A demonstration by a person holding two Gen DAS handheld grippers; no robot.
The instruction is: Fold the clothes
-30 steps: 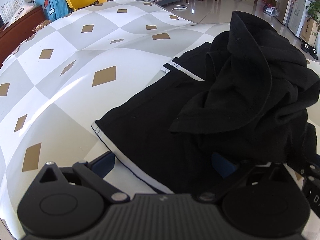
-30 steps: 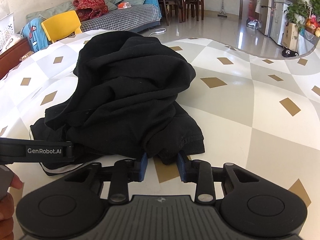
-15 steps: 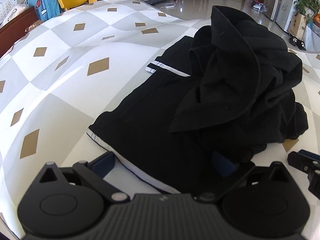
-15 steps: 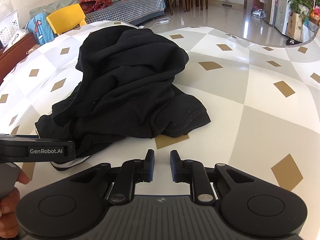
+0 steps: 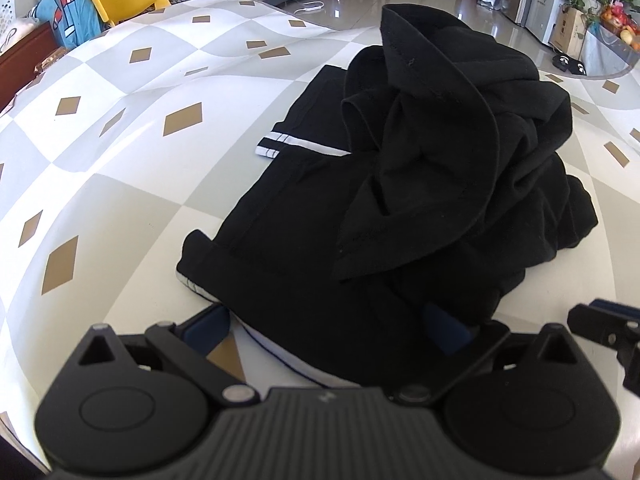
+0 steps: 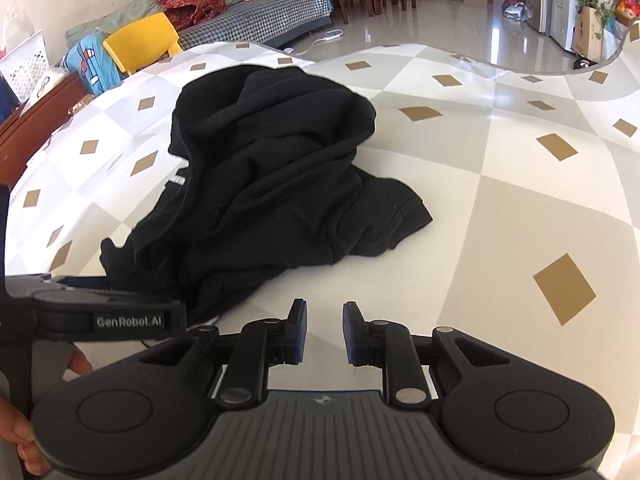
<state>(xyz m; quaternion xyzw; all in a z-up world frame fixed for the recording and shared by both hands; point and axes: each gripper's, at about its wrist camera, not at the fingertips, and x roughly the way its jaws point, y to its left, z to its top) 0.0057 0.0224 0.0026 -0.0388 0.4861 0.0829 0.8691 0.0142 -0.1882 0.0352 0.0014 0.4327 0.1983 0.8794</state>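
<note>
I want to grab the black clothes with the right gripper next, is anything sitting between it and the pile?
Nothing visible does. Only bare patterned tablecloth lies between the right gripper, whose jaws stand apart and empty, and the near edge of the black clothes. The left gripper is off to the side, at the pile's left edge.

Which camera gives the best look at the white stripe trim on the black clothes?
The left wrist view: the white stripe trim runs plainly across the flat black garment. The right wrist view shows only a small white bit beside the crumpled black pile.
</note>
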